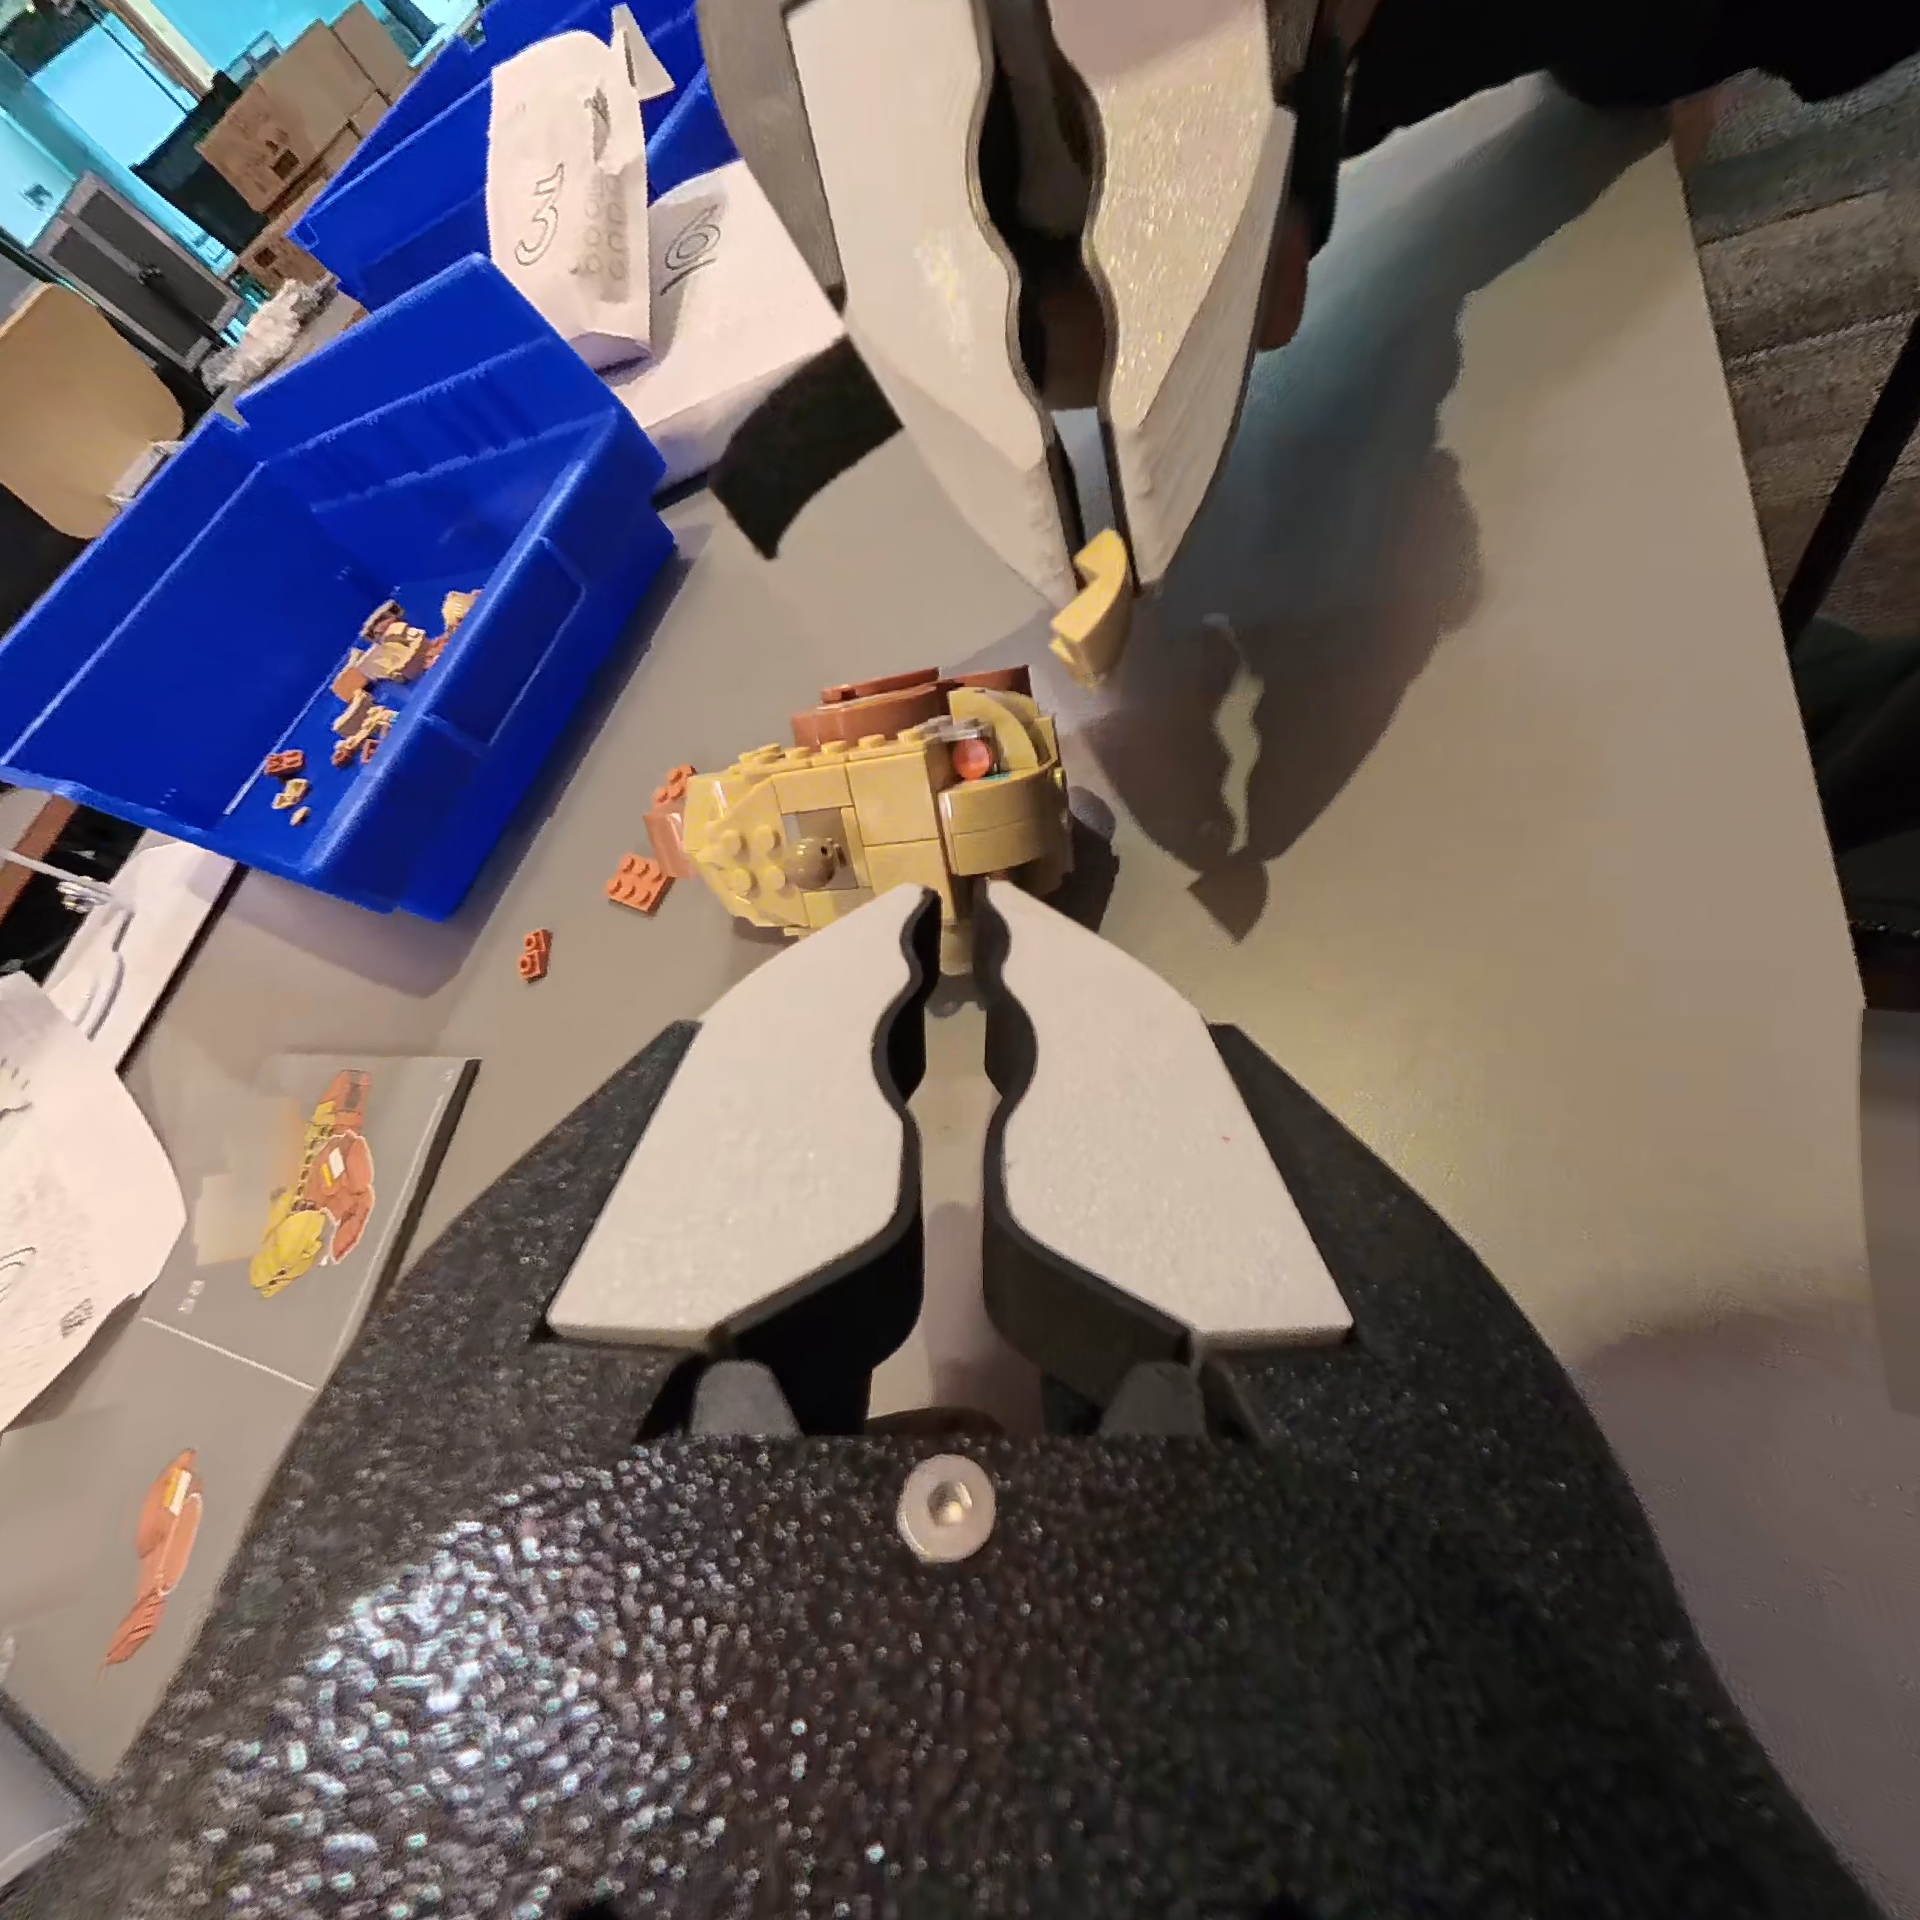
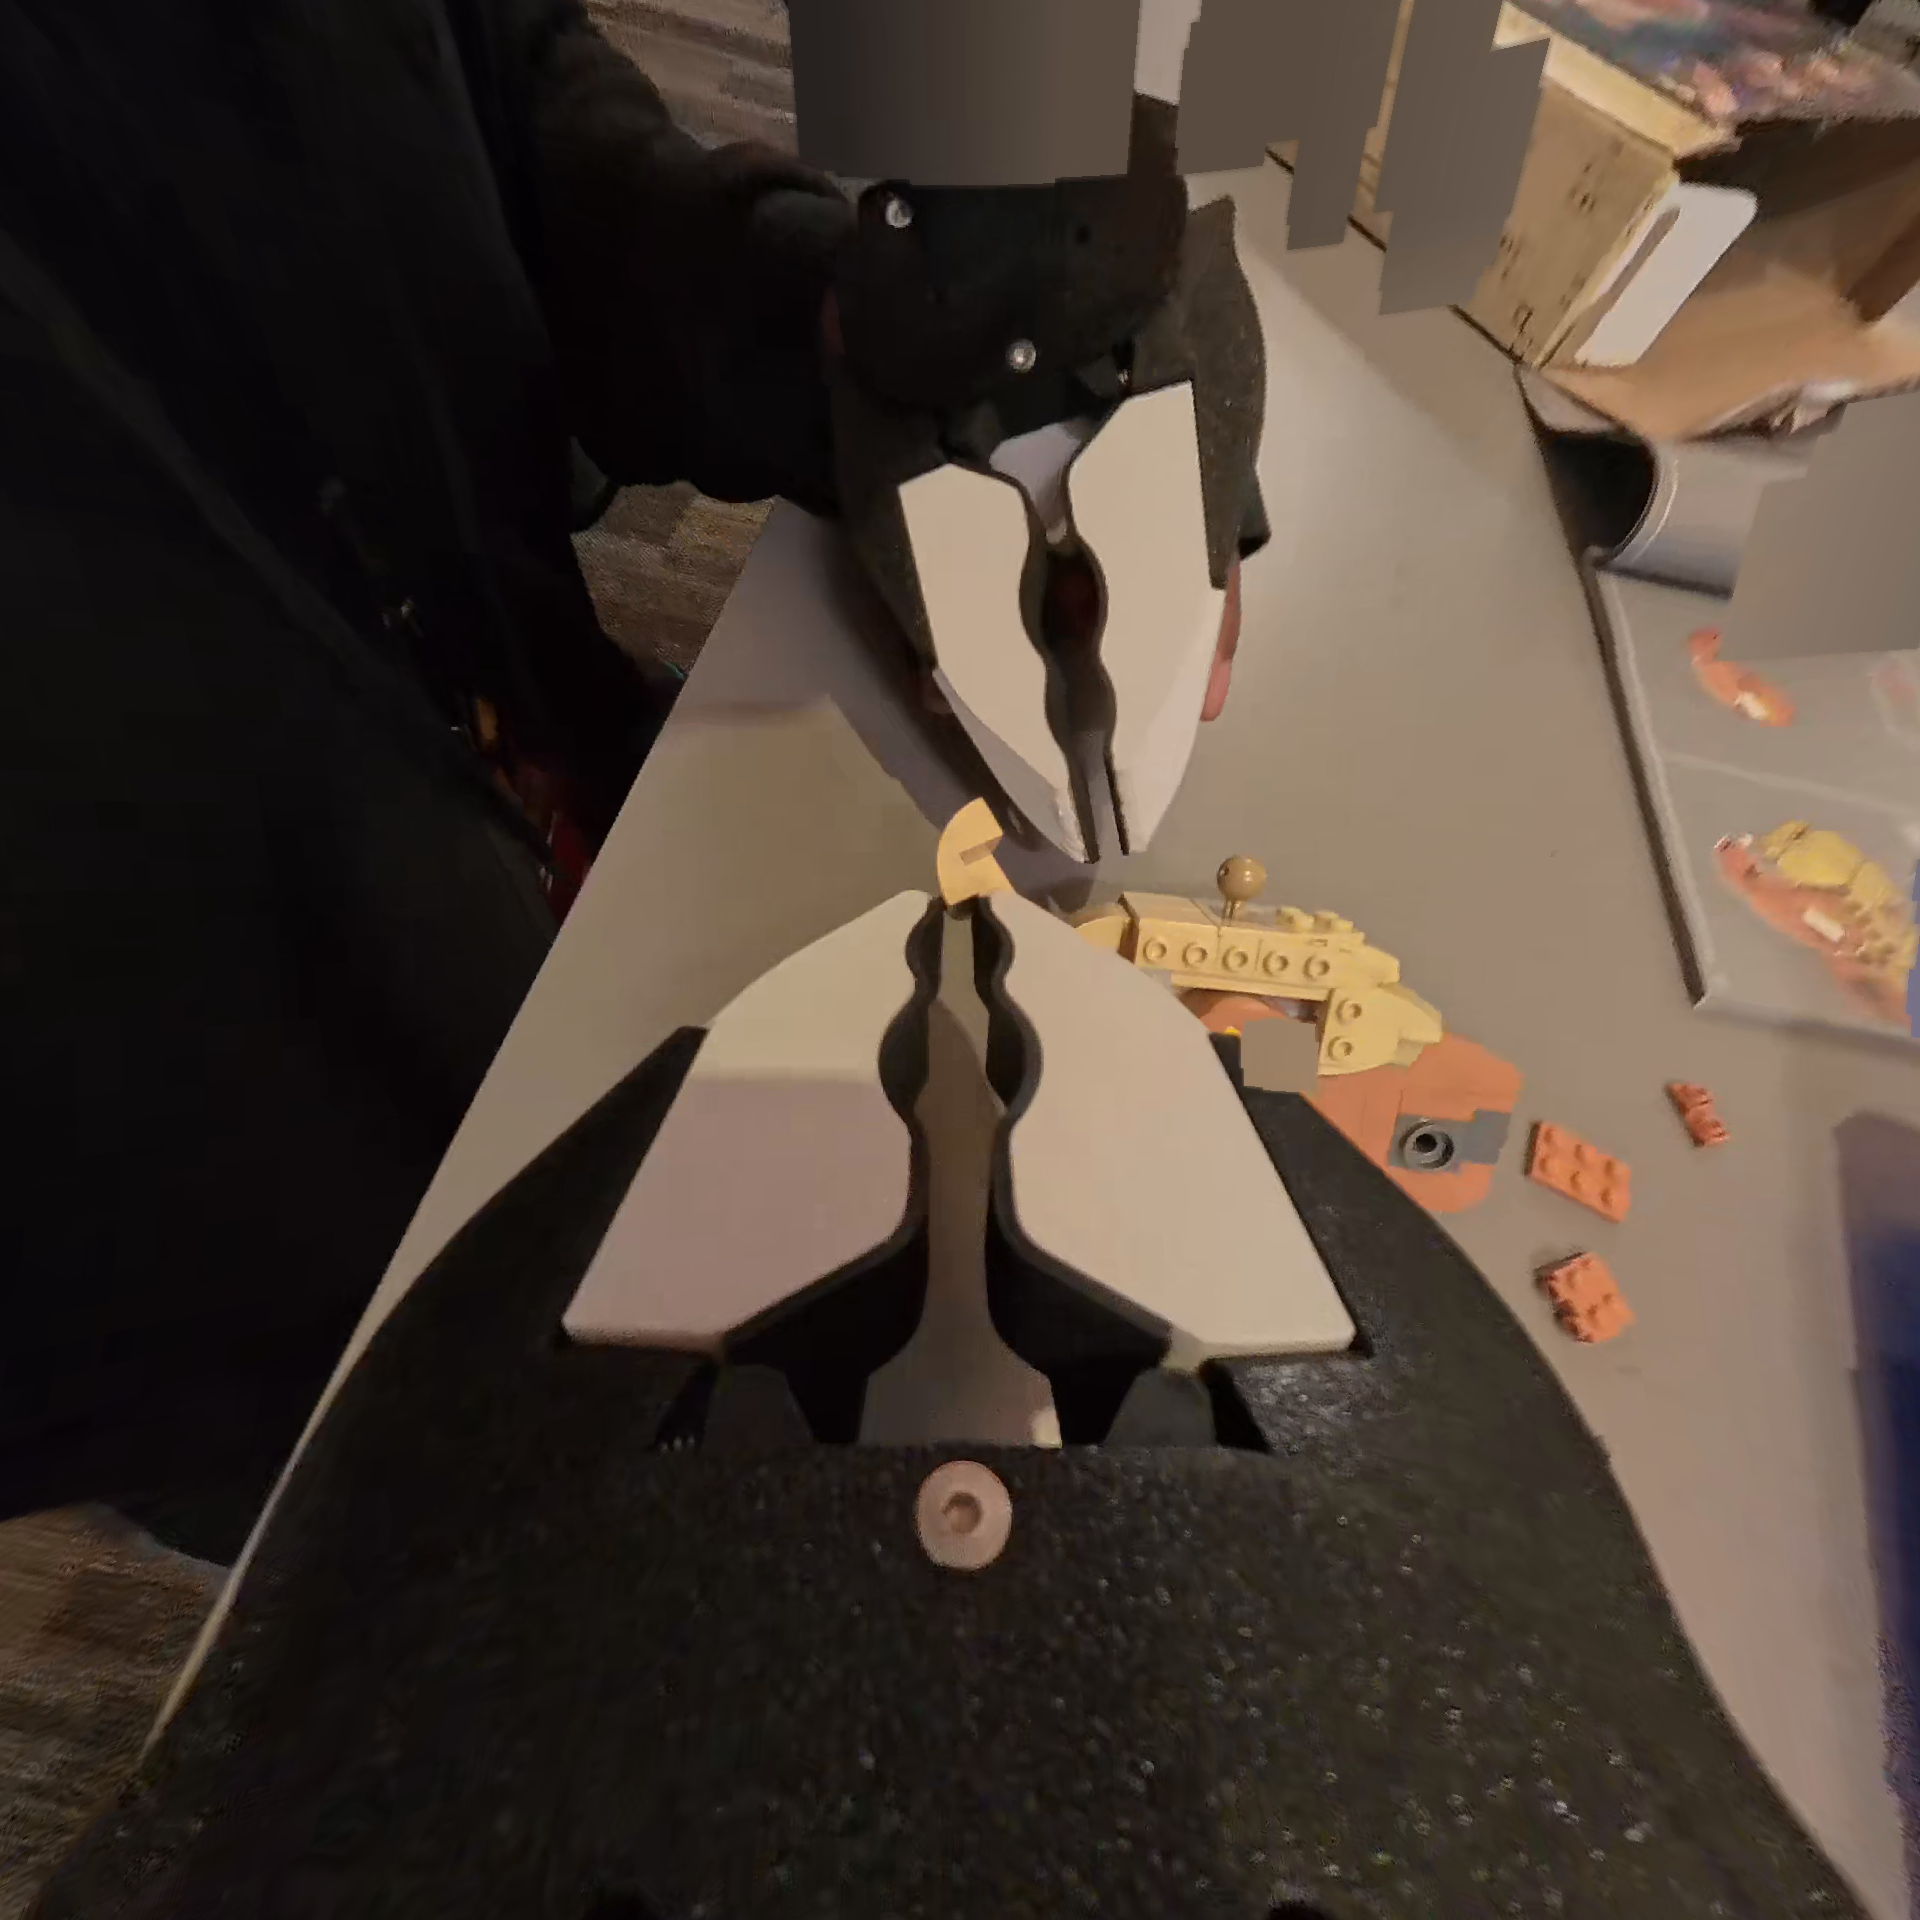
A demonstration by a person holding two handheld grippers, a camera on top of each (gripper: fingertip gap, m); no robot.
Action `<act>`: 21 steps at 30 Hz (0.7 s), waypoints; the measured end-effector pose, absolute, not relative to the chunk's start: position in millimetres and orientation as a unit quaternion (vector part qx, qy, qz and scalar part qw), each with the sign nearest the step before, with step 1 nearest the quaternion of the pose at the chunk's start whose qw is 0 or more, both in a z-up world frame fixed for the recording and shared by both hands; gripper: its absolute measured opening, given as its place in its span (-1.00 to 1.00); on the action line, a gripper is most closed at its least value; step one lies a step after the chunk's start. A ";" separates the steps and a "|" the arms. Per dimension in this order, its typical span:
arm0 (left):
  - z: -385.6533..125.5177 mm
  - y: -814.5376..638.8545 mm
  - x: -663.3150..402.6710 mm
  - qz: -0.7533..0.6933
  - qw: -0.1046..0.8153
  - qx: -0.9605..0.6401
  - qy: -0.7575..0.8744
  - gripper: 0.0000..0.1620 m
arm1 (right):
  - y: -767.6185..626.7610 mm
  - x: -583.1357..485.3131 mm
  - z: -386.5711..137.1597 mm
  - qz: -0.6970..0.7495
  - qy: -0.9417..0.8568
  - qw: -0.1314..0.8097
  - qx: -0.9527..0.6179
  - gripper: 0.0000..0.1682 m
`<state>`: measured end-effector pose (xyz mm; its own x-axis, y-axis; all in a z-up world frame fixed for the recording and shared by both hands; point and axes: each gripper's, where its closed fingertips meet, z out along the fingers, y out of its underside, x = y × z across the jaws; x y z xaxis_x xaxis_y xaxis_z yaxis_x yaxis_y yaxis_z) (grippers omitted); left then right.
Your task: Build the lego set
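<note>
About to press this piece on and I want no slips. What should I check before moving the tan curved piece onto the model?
1. Tan curved piece pinched in right claw: ok.
2. Piece held off the model, not yet seated: ok.
3. Left claw steadying the model: cannot tell; its tips sit at the model's edge, but contact is hidden.
4. Model resting on the table: ok.
5. Loose orange bricks lie on the model's far side from the piece: ok.
</note>
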<state>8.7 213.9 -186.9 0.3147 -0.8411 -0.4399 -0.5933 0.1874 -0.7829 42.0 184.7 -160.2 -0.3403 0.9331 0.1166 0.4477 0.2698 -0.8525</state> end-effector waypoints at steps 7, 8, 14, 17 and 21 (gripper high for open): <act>-187.9 217.3 4.9 -0.101 0.523 -0.615 0.581 -0.96 | 182.4 45.7 -151.1 0.356 -0.750 0.364 -0.422 -0.94; -188.3 218.0 4.1 -0.098 0.524 -0.615 0.581 -0.96 | 182.7 45.9 -151.3 0.353 -0.752 0.366 -0.420 -0.94; -191.4 220.3 1.8 -0.086 0.520 -0.616 0.586 -0.94 | 186.5 47.1 -158.2 0.342 -0.759 0.352 -0.427 -0.94; -194.3 220.9 1.2 -0.089 0.509 -0.621 0.589 -0.83 | 189.5 48.1 -160.9 0.342 -0.759 0.336 -0.441 -0.94; -204.6 222.2 0.0 -0.114 0.462 -0.644 0.600 -0.62 | 195.7 49.3 -163.5 0.338 -0.755 0.315 -0.465 -0.94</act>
<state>0.0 222.2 -204.6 0.2552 -0.8770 -0.4070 -0.6672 0.1449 -0.7306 49.3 195.7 -163.5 -0.3684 0.9155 0.1616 0.4892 0.3387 -0.8037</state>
